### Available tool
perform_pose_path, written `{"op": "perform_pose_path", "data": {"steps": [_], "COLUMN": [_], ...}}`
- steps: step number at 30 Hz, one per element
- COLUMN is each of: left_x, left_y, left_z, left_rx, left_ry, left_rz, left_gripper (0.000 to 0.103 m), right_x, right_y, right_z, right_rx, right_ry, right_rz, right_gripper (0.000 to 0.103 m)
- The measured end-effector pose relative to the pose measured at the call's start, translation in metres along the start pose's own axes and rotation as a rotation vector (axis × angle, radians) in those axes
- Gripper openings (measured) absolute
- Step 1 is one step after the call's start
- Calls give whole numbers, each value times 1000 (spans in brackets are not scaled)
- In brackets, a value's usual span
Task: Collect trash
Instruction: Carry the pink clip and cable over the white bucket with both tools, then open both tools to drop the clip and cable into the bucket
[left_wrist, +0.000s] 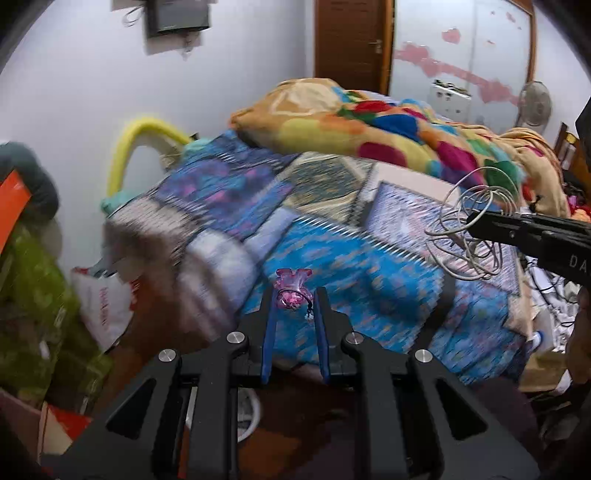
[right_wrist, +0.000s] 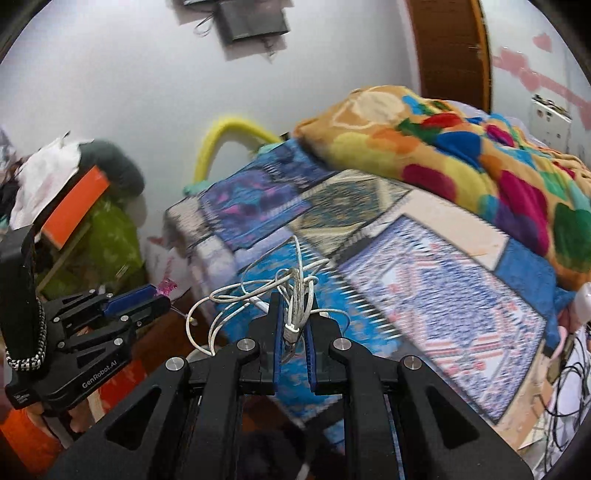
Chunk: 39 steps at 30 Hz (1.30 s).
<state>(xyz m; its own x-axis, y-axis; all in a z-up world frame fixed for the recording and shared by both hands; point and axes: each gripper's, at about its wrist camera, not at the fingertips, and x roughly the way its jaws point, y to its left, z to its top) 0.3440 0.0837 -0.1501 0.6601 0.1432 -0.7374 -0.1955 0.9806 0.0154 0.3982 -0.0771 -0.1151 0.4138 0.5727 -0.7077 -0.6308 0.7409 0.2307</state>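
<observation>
step: carrying trash | left tongs (left_wrist: 294, 300) clamp pink wrapper (left_wrist: 291, 290) | right tongs (right_wrist: 294, 318) clamp white cable (right_wrist: 295, 295) | next: likely find bin, release

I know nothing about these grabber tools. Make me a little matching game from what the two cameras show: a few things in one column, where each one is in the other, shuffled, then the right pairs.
Things
1. pink wrapper
2. white cable
3. colourful blanket
4. yellow tube

Places
A. bunched up on the far part of the bed
B. pinched in the left gripper
C. arching against the wall beyond the bed's corner
D. clamped, tangled, in the right gripper

Pairs: 1-B, 2-D, 3-A, 4-C
</observation>
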Motion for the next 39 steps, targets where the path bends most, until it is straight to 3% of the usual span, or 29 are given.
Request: {"op": "perform_pose_path", "data": {"steps": [10, 19, 34, 36, 39], "left_x": [-9, 2, 50, 55, 63], "left_y": [90, 153, 203, 206, 209], "left_z": [-86, -153, -210, -211, -209], "left_rx": [-173, -323, -448, -451, -462], "left_ry": [99, 186, 319, 326, 330], "left_rz": [87, 129, 141, 140, 130], "left_gripper": [19, 19, 19, 19, 19], "right_x": [43, 110, 228, 238, 252], "right_y": [72, 131, 214, 217, 221], "right_z": [-25, -55, -92, -92, -93], "right_rx": [-100, -155, -283, -290, -276], "right_ry": [108, 275, 535, 552, 589], "right_rz": [68, 127, 169, 165, 186], "right_gripper": [9, 9, 10, 13, 32]}}
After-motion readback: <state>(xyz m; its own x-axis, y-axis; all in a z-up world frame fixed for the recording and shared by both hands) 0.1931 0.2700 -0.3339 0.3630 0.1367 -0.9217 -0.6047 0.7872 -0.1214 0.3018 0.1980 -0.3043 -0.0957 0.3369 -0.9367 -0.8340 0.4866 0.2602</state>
